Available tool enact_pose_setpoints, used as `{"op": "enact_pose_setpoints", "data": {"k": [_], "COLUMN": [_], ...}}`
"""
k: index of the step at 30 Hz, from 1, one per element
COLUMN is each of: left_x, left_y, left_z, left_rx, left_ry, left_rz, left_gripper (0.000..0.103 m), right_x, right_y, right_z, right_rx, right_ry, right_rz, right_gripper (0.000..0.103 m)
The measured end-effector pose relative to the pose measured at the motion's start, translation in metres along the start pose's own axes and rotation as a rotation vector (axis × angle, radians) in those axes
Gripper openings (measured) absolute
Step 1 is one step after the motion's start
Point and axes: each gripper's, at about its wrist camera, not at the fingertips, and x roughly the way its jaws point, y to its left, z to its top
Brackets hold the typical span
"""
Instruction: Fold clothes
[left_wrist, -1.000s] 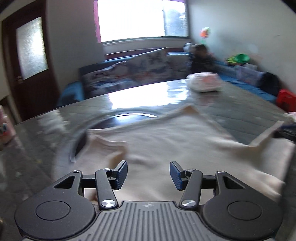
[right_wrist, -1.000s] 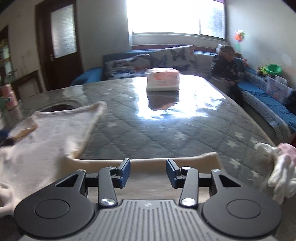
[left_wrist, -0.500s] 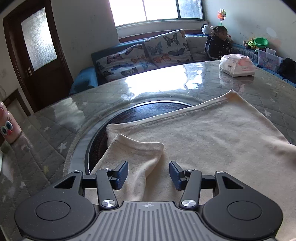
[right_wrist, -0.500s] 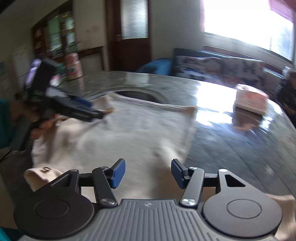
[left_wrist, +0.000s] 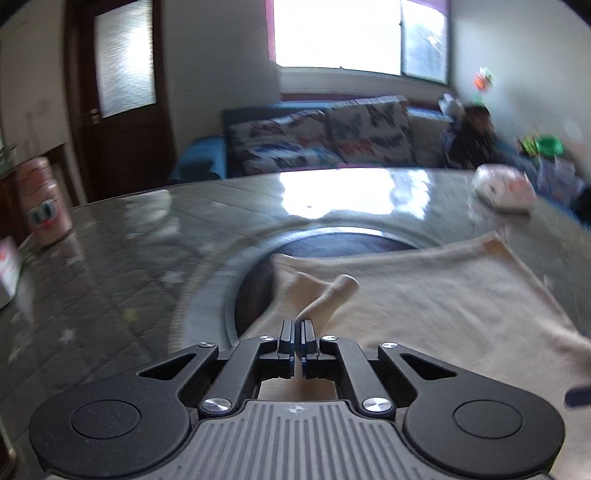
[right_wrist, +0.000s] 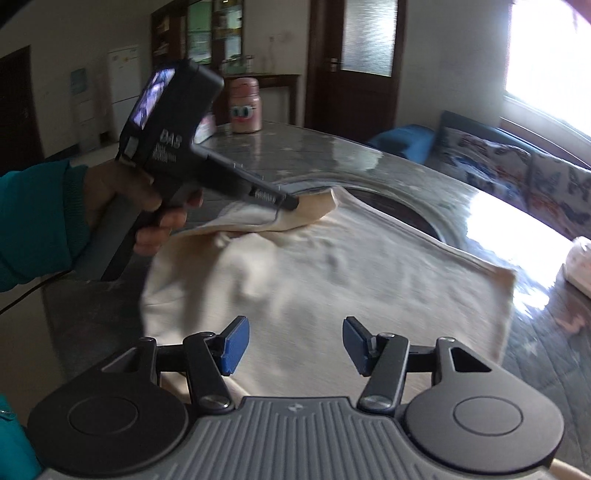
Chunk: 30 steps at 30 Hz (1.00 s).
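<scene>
A cream shirt (left_wrist: 424, 291) lies spread on the round glass-topped table (left_wrist: 129, 258). My left gripper (left_wrist: 297, 328) is shut on the shirt's sleeve (left_wrist: 328, 295) and lifts it off the shirt body. In the right wrist view the left gripper (right_wrist: 290, 202) pinches the raised sleeve (right_wrist: 306, 214) above the shirt (right_wrist: 351, 280). My right gripper (right_wrist: 293, 343) is open and empty, over the shirt's near part.
A dark round recess (left_wrist: 332, 247) sits in the table's middle under the shirt's far edge. A tissue pack (left_wrist: 504, 188) lies at the far right. A pink jar (left_wrist: 46, 203) stands at the table's left edge. A sofa (left_wrist: 332, 136) is beyond.
My left gripper has shut on the sleeve and raised it. My right gripper has swung left toward the shirt's middle and stays open.
</scene>
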Motion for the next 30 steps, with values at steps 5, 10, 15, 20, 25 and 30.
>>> {"op": "enact_pose_setpoints", "data": {"k": [5,10,15,20,25,30], "left_x": [-0.031,-0.065,-0.093,-0.098,-0.09,-0.088], "left_y": [0.041,0.081,0.111,0.13,0.123,0.128], "left_z": [0.0,-0.007,-0.028,-0.056,-0.068,-0.078], "left_rx": [-0.127,-0.256,-0.333,-0.354,-0.308,-0.332], "left_ry": [-0.061,-0.122,-0.144,-0.096,-0.055,-0.034], "left_rz": [0.061,0.142,0.223,0.265,0.267,0.261], "left_gripper": [0.003,0.003,0.003,0.003,0.003,0.003], "right_x": [0.003,0.004,0.007,0.014,0.028,0.04], "right_y": [0.013,0.028,0.041,0.058,0.079,0.094], "right_z": [0.009,0.02,0.027,0.026,0.02,0.014], "right_rx": [-0.043,-0.09,-0.129,-0.17,-0.238,-0.273], "right_ry": [0.001,-0.004,-0.004,0.018,0.058,0.097], "right_rz": [0.029,0.061,0.09,0.139,0.175,0.19], "right_gripper": [0.057,0.057,0.057,0.057,0.057,0.041]}}
